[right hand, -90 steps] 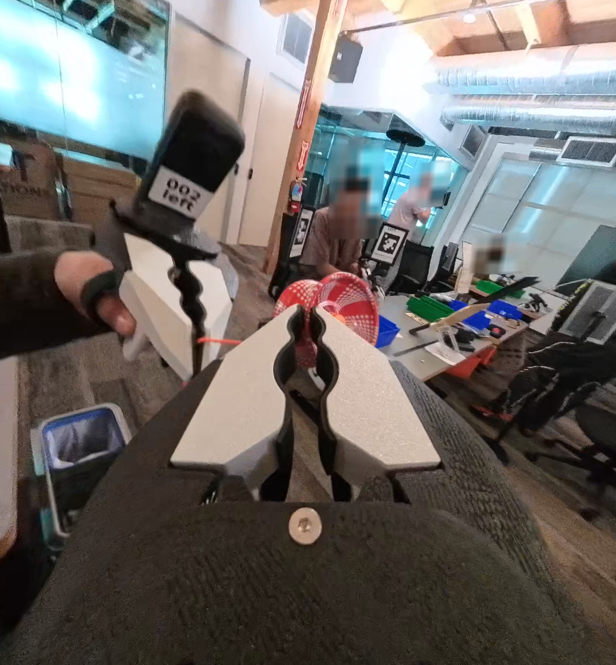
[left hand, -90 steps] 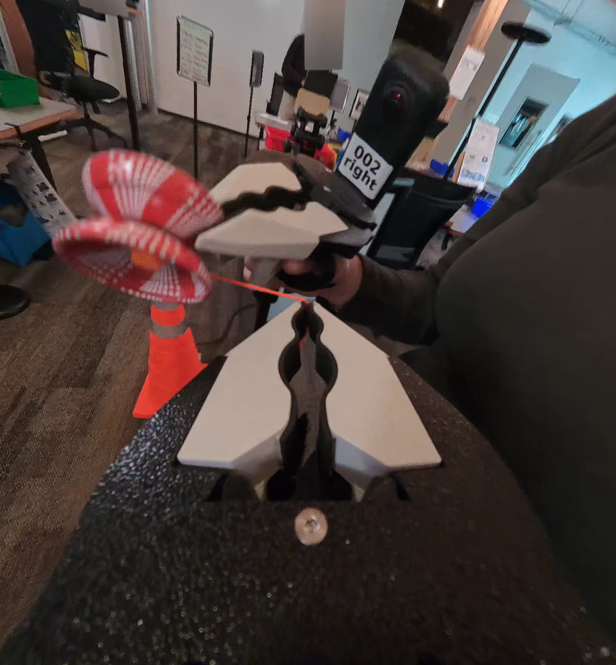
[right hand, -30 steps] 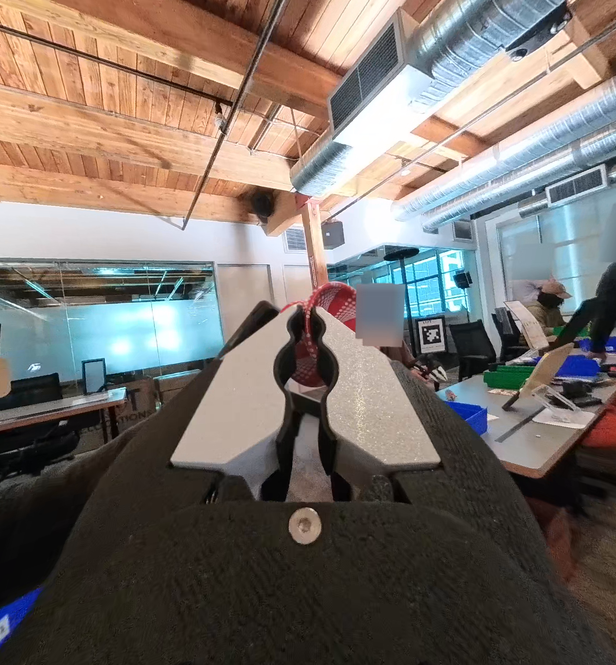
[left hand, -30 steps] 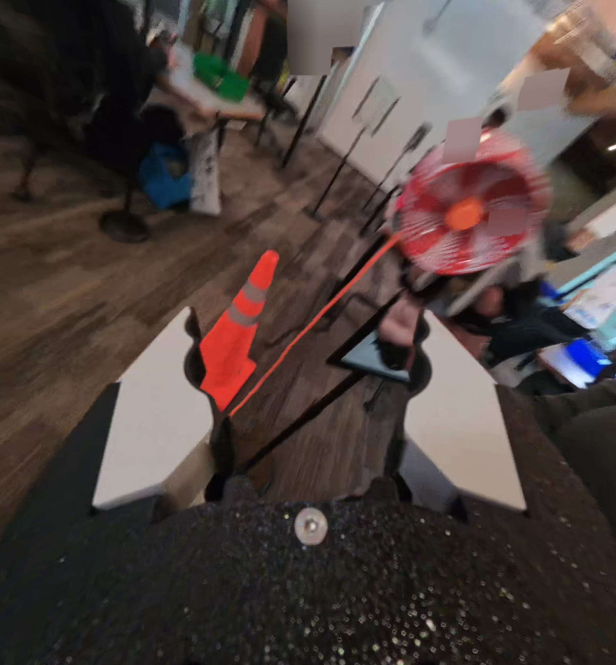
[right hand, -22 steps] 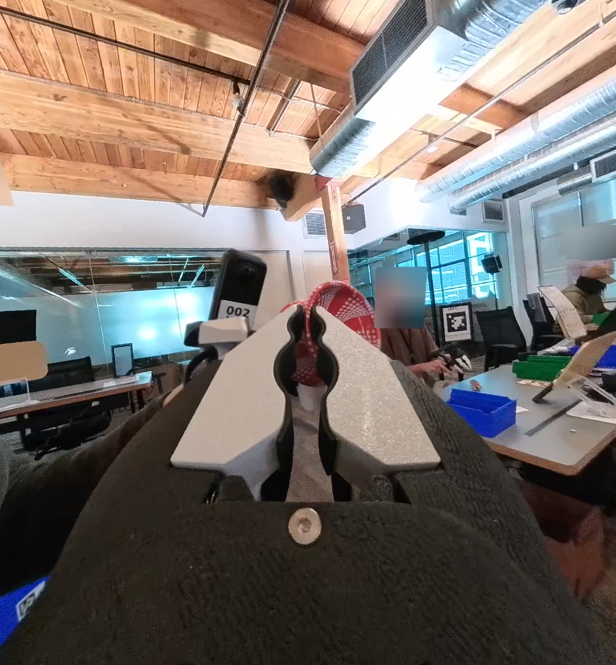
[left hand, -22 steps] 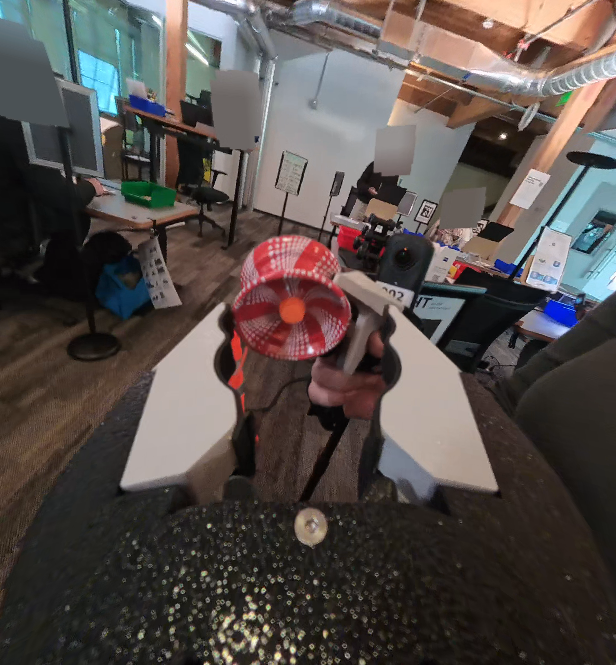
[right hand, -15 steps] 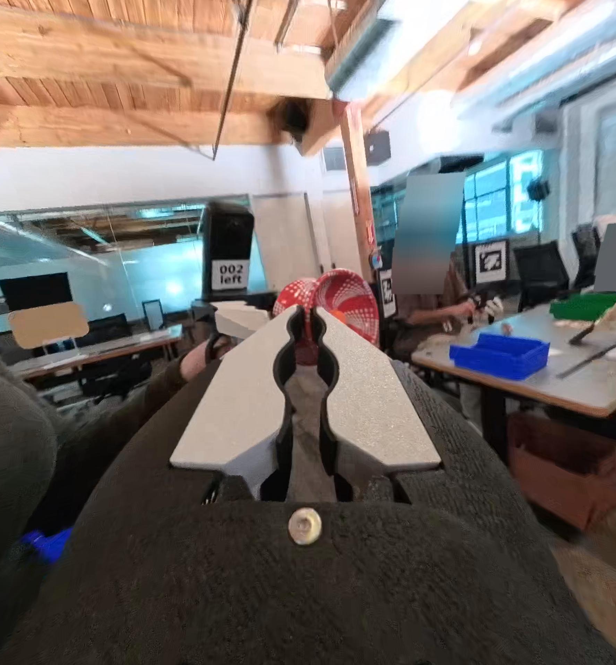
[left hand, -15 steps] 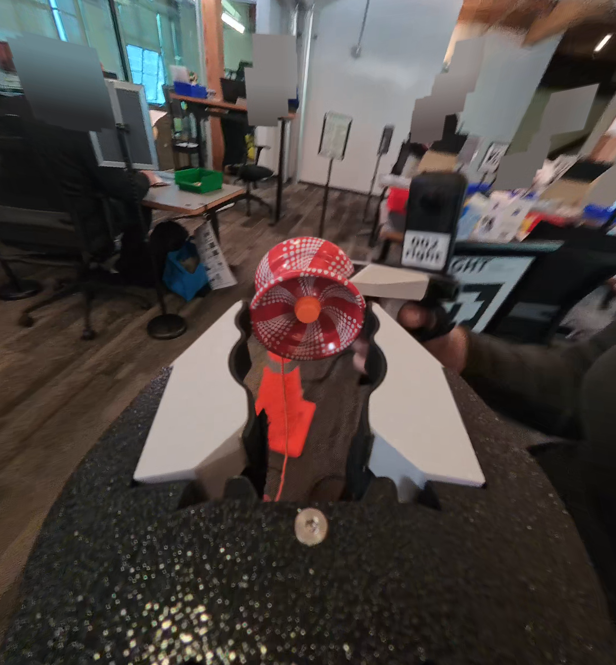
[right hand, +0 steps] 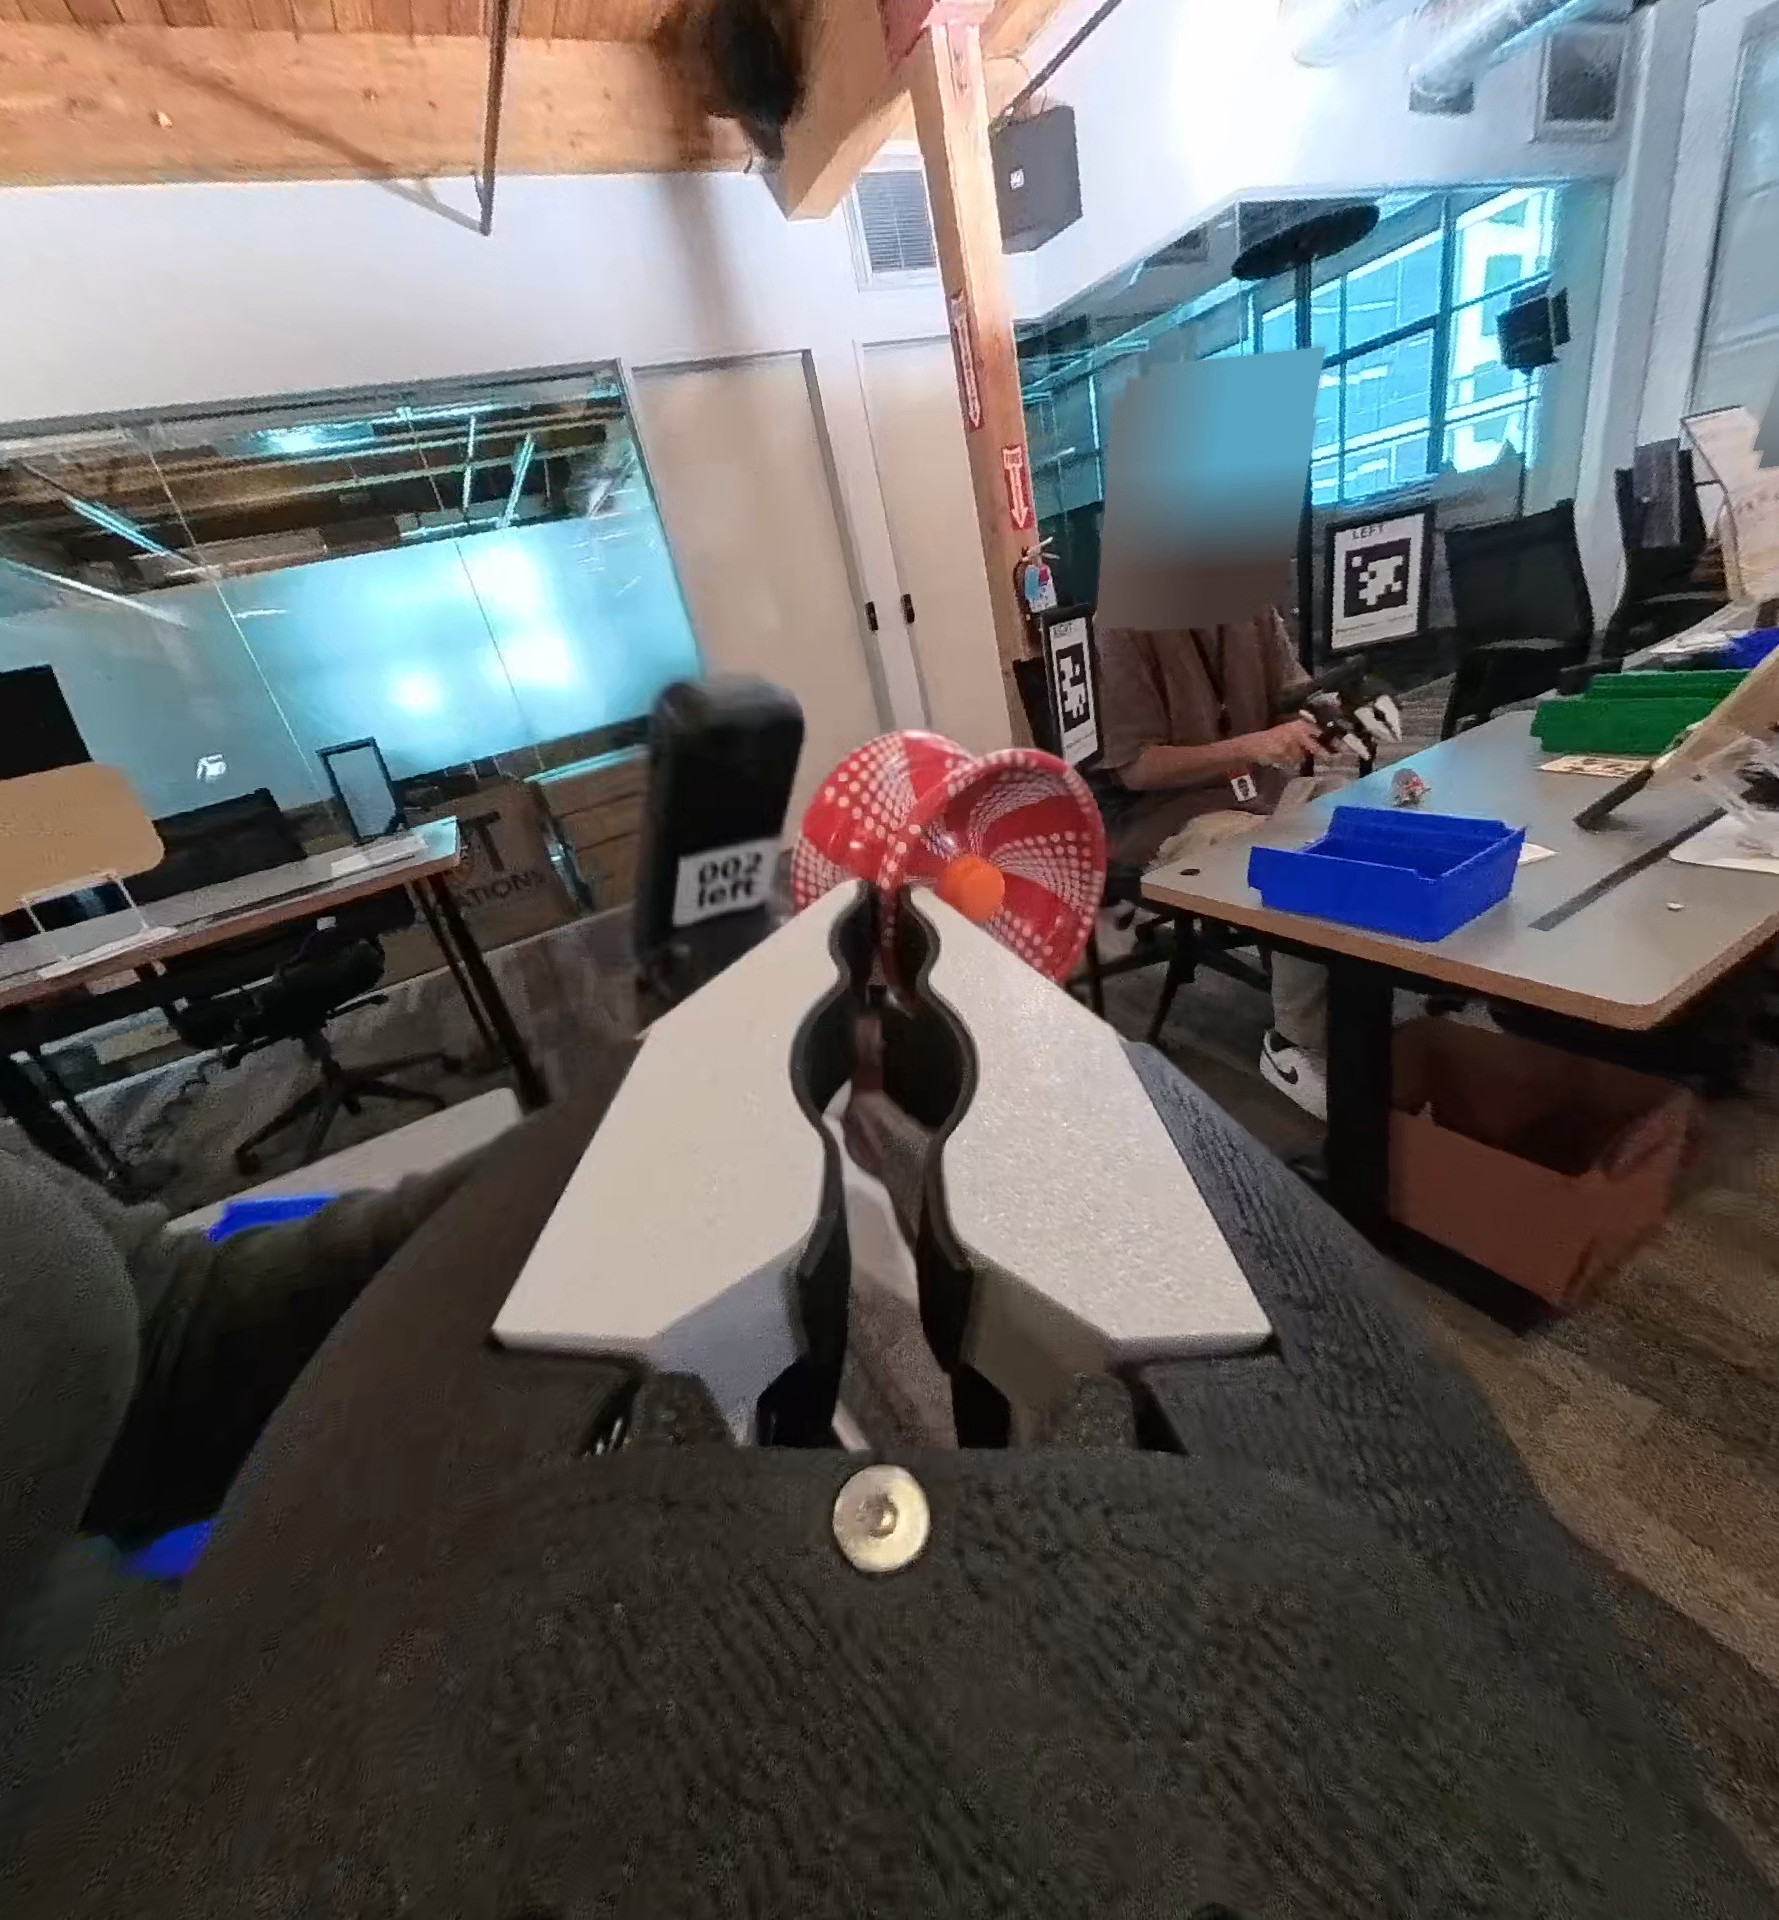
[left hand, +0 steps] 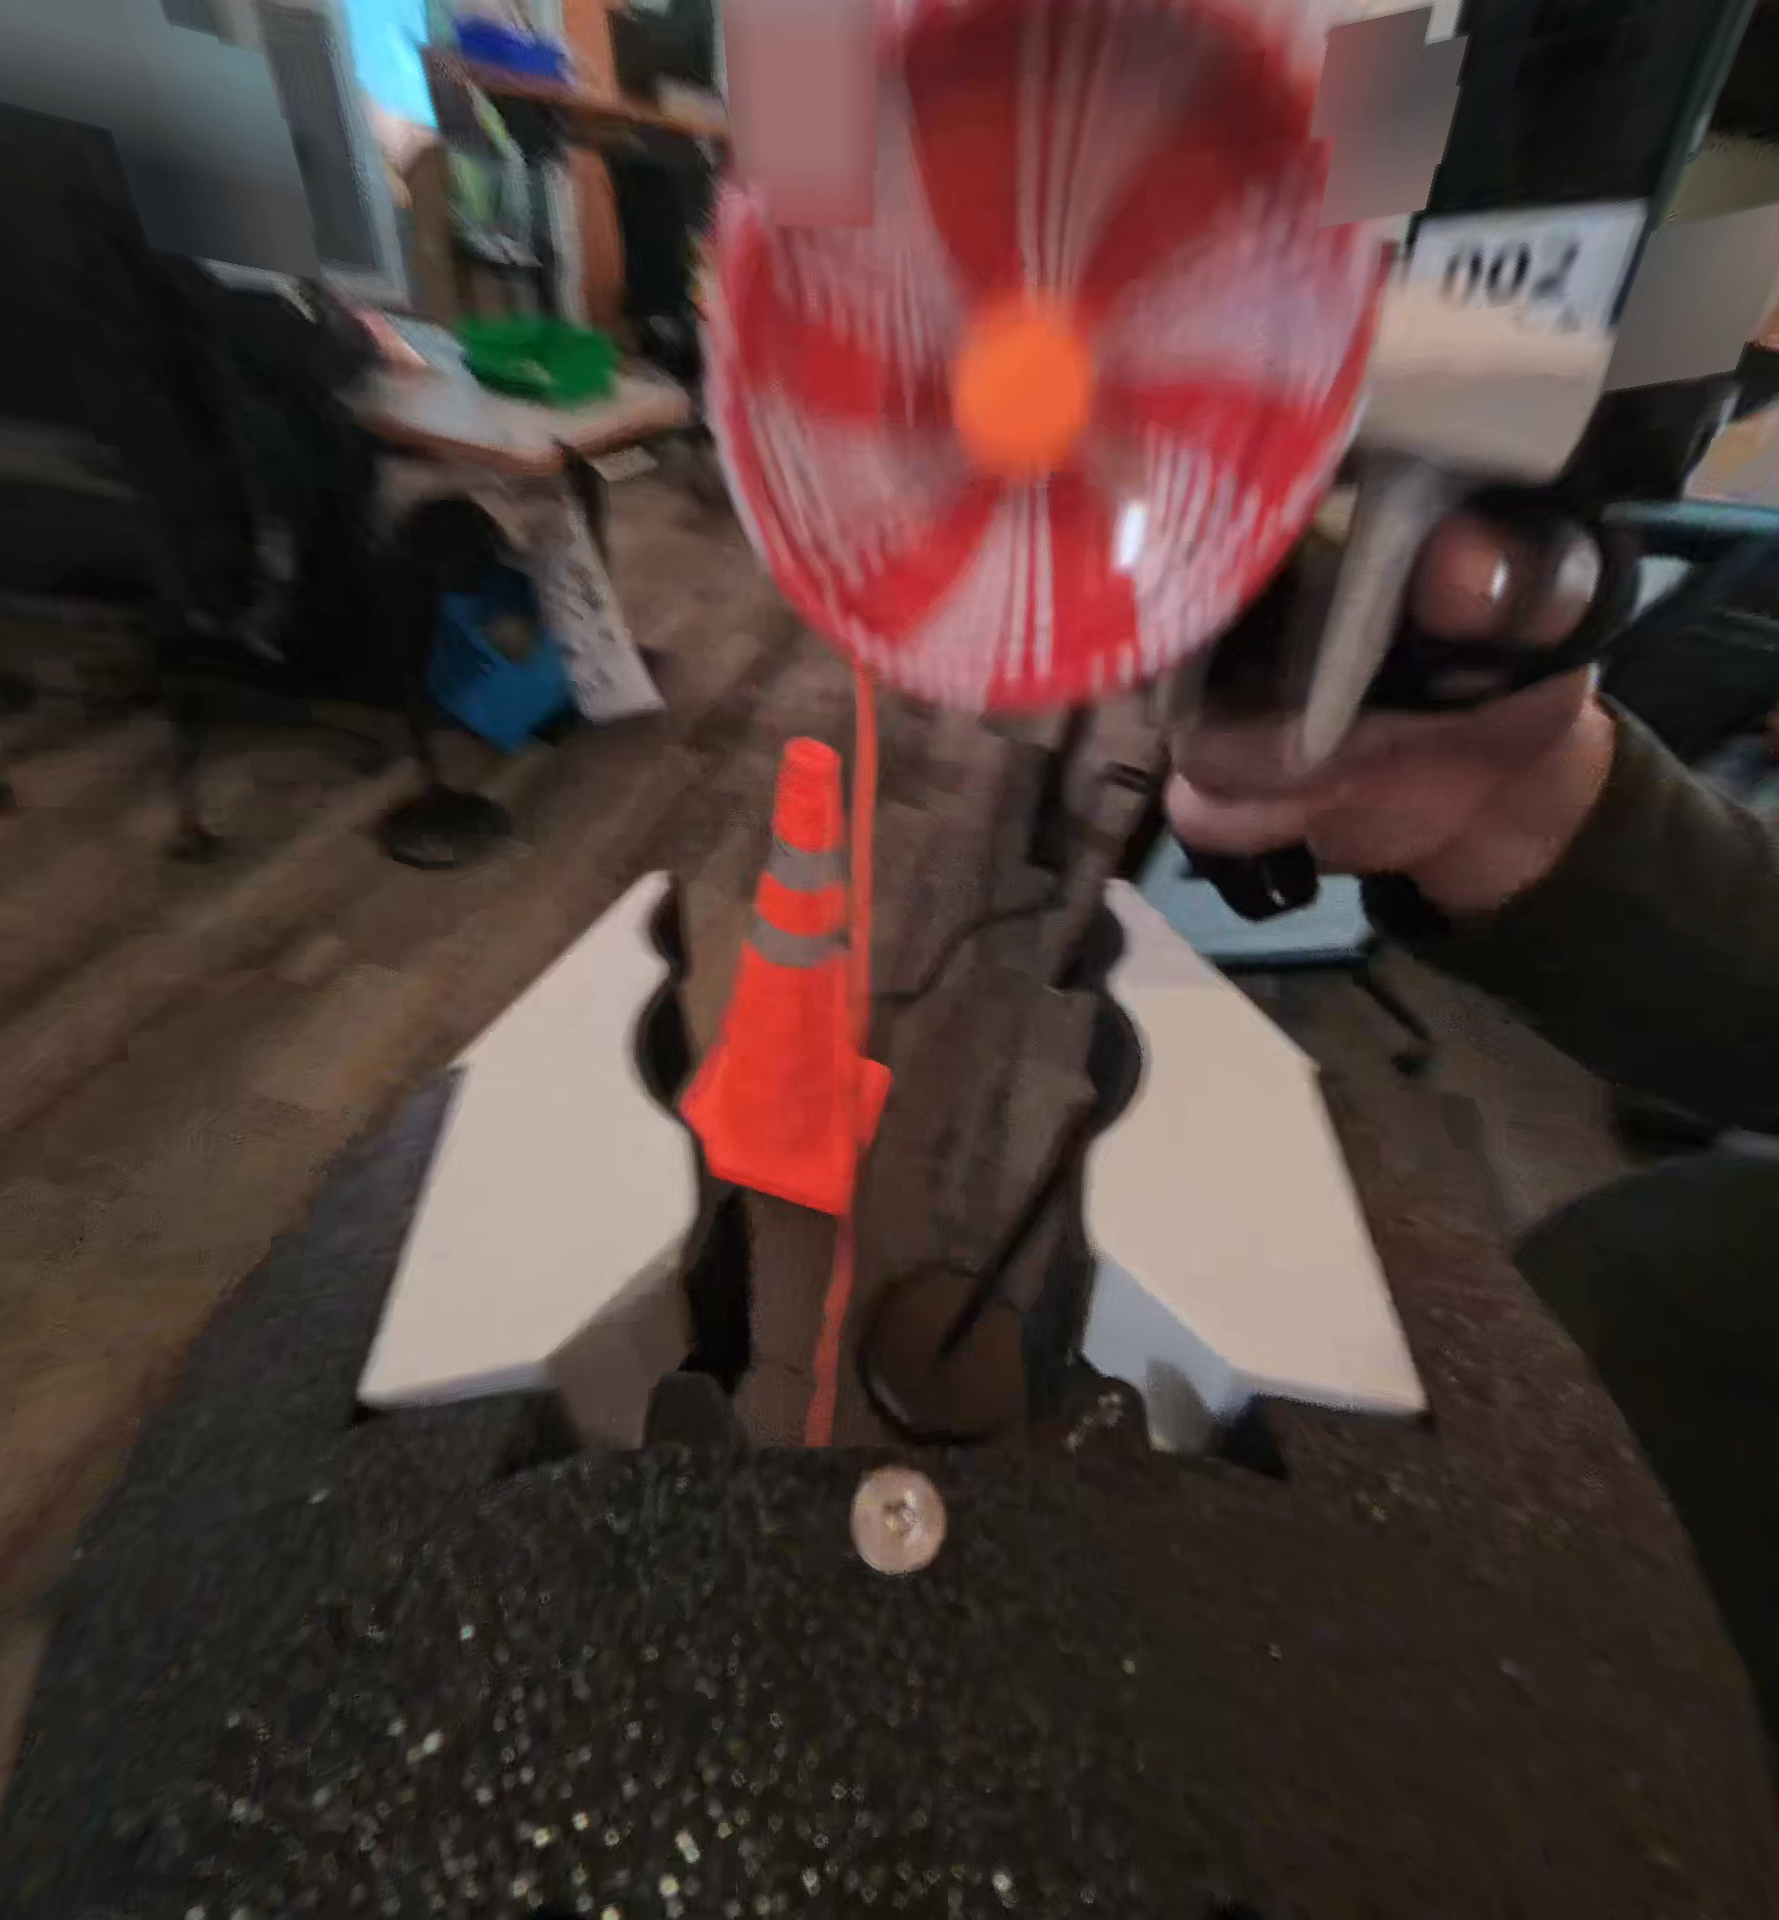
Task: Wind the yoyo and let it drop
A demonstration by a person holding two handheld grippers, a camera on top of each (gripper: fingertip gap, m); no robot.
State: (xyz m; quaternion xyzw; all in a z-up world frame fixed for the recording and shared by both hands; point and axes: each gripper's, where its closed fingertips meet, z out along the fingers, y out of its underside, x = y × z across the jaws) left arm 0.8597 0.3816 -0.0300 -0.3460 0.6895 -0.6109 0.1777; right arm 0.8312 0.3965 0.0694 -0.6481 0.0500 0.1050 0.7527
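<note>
1. The right gripper point(right hand: 883, 935), with 2 pale grey wedge-shaped fingers on a black textured body, is clamped at its tips on the rim of 1 half of the red-and-white patterned butterfly-shaped yoyo point(right hand: 952, 868) with an orange hub.
2. In the right wrist view the yoyo sits just past the fingertips, its 2 flared halves side by side and the orange hub facing right.
3. In the left wrist view the yoyo point(left hand: 1041, 384) is blurred, large and high in the frame, its face with the orange hub turned toward the camera.
4. The left gripper point(left hand: 880, 925) has its 2 pale grey fingers spread well apart, holding nothing between them.
5. A thin orange string point(left hand: 857, 997) hangs from the yoyo's lower edge and runs down through the gap between the left fingers to the gripper body.
6. The right gripper point(left hand: 1467, 384) shows at the upper right of the left wrist view, held by a hand point(left hand: 1404, 758) in a dark sleeve.
7. An orange traffic cone point(left hand: 791, 1018) with grey bands stands on the wood-look floor point(left hand: 241, 987) beyond the left fingers.
8. A blue plastic bin point(right hand: 1384, 868) rests on a grey table point(right hand: 1591, 966) at right.
</note>
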